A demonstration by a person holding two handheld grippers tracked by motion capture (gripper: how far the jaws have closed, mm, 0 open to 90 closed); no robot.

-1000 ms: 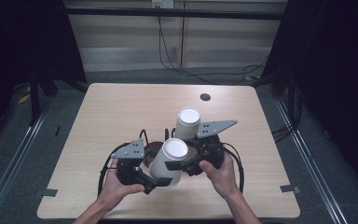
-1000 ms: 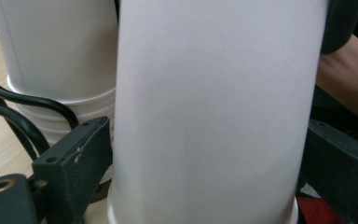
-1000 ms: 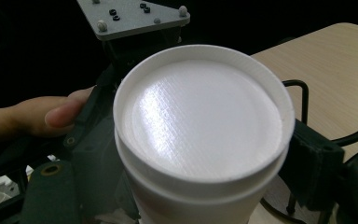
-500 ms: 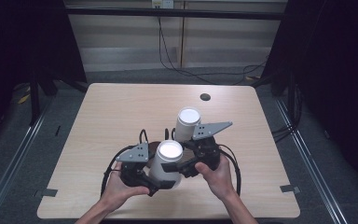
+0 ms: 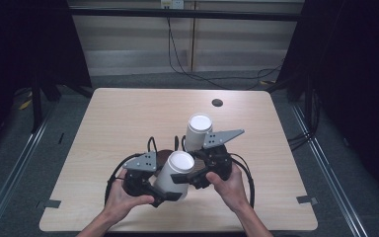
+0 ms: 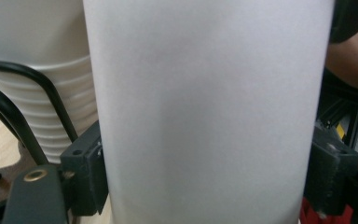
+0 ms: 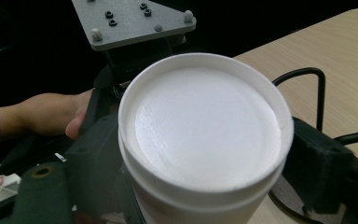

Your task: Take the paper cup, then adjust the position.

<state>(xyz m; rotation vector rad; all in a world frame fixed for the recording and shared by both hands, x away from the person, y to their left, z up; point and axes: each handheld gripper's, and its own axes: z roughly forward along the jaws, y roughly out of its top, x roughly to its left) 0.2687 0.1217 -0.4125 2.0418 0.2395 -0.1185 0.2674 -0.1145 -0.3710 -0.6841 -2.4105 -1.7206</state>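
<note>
Cup (image 5: 173,173): lying tilted between both claws, at 6 o'clock on the surface (image 5: 103,123), base toward the right claw (image 5: 193,177).
Left claw (image 6: 205,177): just been closing, pads now pressing the cup's wall.
Right claw: gripping the same cup near its base end.
Cup stack (image 5: 197,131): standing just beyond, at 12 o'clock.
Advice: squeezing lightly, pulling straight along the cup's axis, avoiding crushing.

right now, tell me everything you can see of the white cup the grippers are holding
The white cup is a plain, matte, foam-like cup held upside down and tilted above the wooden table, its flat recessed base facing up. The left gripper, whose jaws have just been closing, has a pad against each side of its smooth wall. The right gripper flanks it near the base. A stack of like cups stands just behind.
</note>
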